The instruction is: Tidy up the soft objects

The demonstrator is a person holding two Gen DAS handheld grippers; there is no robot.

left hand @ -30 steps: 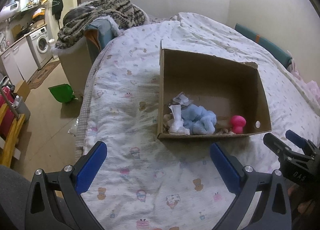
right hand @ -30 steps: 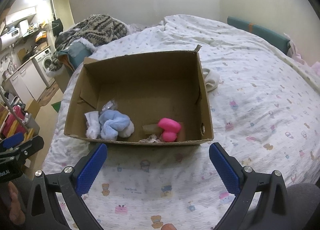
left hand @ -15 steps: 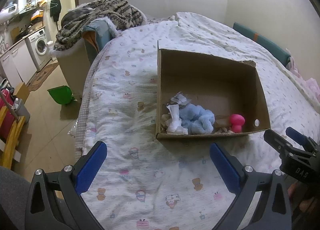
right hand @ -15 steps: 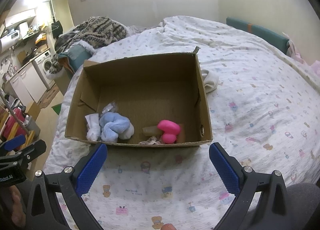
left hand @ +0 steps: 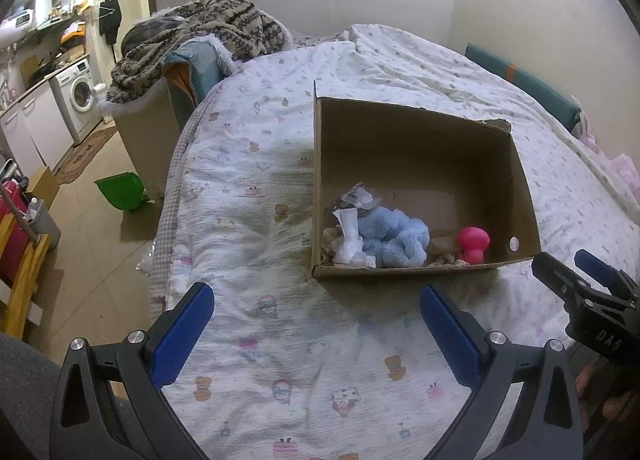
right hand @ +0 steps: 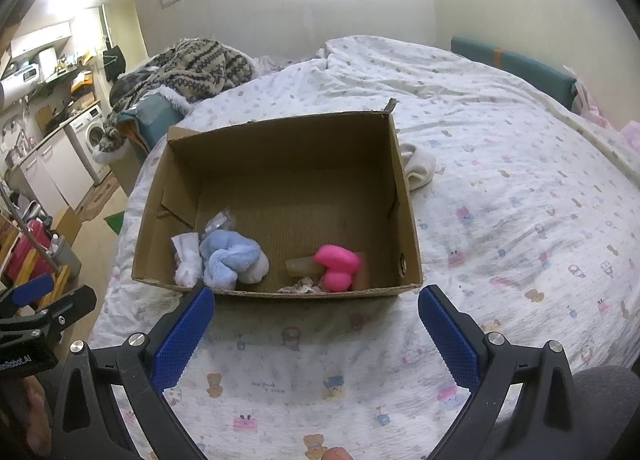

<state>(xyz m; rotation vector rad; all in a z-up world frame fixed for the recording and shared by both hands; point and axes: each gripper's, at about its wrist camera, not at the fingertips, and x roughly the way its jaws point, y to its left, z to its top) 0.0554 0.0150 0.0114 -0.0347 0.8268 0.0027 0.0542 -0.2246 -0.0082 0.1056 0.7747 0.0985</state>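
An open cardboard box [left hand: 520, 180] [right hand: 408, 220] sits on the bed. Inside near its front wall lie a light blue plush [left hand: 396, 238] [right hand: 230, 260], a white cloth [left hand: 352, 240] [right hand: 186, 260], a pink soft toy [left hand: 474, 242] [right hand: 336, 264] and small scraps. A white sock [right hand: 418, 166] lies on the bed just right of the box. My left gripper [left hand: 316, 324] is open and empty, in front of the box's left corner. My right gripper [right hand: 316, 324] is open and empty, in front of the box.
The bed has a white printed sheet [left hand: 280, 340] [right hand: 520, 240]. A patterned blanket pile [left hand: 192, 36] lies on a bin at the bed's far left. The bed's left edge drops to the floor with a green dustpan [left hand: 120, 192], a washing machine [left hand: 78, 96] and a teal headboard pad [right hand: 516, 64].
Both grippers have drawn back slightly from the box; they stay open and empty. The items in the box have not moved.
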